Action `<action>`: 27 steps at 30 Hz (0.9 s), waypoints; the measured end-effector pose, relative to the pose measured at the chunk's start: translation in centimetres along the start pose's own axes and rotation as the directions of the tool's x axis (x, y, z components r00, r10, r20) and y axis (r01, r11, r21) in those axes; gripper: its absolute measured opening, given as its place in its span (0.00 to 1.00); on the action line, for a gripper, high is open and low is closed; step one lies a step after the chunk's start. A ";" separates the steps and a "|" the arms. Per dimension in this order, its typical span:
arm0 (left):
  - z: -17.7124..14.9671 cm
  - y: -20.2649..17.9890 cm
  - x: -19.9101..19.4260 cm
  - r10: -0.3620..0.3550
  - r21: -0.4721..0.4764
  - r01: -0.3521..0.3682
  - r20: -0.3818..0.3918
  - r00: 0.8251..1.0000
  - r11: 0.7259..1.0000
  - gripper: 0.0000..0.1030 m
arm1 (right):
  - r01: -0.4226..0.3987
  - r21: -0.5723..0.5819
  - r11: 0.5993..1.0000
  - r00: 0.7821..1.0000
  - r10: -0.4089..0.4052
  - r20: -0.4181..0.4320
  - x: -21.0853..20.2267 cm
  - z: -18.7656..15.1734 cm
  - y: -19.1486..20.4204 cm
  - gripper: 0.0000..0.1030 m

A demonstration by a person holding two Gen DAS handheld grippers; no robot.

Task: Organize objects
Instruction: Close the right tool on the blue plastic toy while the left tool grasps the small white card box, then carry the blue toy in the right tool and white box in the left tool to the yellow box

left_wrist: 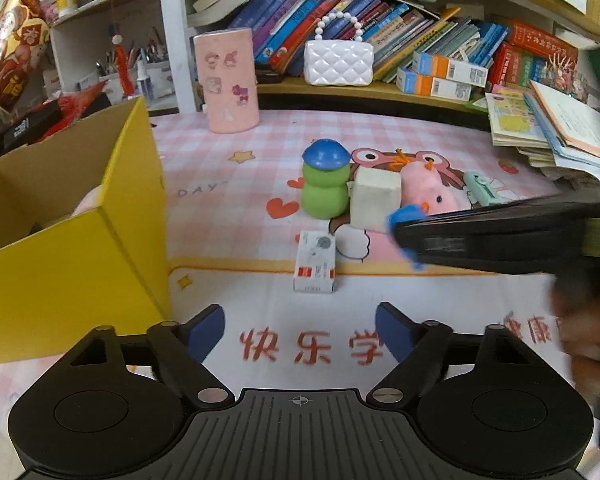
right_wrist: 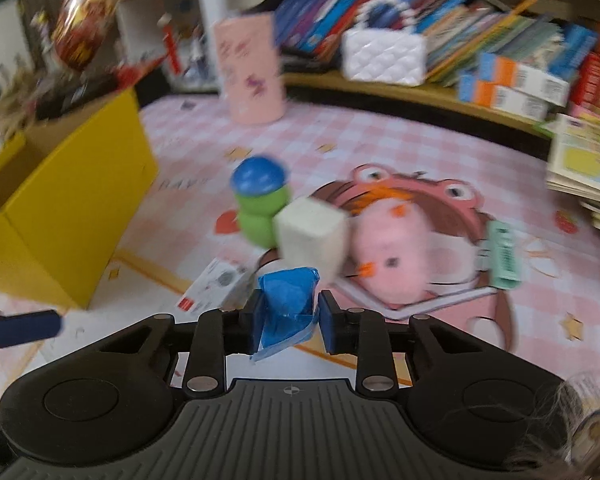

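My right gripper point(right_wrist: 287, 316) is shut on a crumpled blue paper piece point(right_wrist: 288, 300) and holds it above the mat; it also shows in the left wrist view point(left_wrist: 410, 236), coming in from the right. My left gripper point(left_wrist: 300, 328) is open and empty, low over the mat. Ahead of it lie a small white box with red print point(left_wrist: 315, 262), a green toy with a blue cap point(left_wrist: 324, 180), a white cube point(left_wrist: 374, 196), a pink plush point(left_wrist: 432, 194) and a mint green clip point(left_wrist: 480, 188). An open yellow cardboard box point(left_wrist: 72, 264) stands at the left.
A pink cylinder holder point(left_wrist: 228, 80) stands at the back of the pink checked mat point(left_wrist: 228, 208). A white quilted purse point(left_wrist: 338, 62) and rows of books fill the shelf behind. A stack of books point(left_wrist: 548, 124) lies at the right.
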State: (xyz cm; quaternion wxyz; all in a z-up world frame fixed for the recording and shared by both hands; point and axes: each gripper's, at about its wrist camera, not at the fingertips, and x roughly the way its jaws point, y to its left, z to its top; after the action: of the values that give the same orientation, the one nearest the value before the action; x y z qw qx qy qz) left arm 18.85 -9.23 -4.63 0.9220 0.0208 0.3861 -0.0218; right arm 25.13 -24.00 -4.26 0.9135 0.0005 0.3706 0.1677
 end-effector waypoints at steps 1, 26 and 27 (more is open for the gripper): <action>0.3 -0.1 0.6 -0.003 -0.003 0.003 0.000 1.000 1.000 0.74 | 0.012 0.014 1.000 1.000 -0.012 0.008 -0.6 -0.1 -0.5 0.25; 1.2 1.1 1.8 -0.088 -0.069 0.089 0.013 0.996 0.994 0.27 | 0.025 0.046 0.999 1.000 -0.024 -0.009 -6.0 -3.7 1.2 0.25; 0.8 1.4 0.9 -0.098 -0.076 0.098 0.017 0.995 0.992 0.27 | 0.020 0.042 0.999 1.000 -0.020 -0.013 -6.0 -3.9 1.7 0.25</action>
State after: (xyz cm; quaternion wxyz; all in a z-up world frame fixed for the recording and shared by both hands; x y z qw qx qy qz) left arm 20.13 -7.92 -4.72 0.9224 -0.0337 0.3812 -0.0523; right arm 17.99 -24.74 -2.79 0.9126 0.0148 0.3798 0.1506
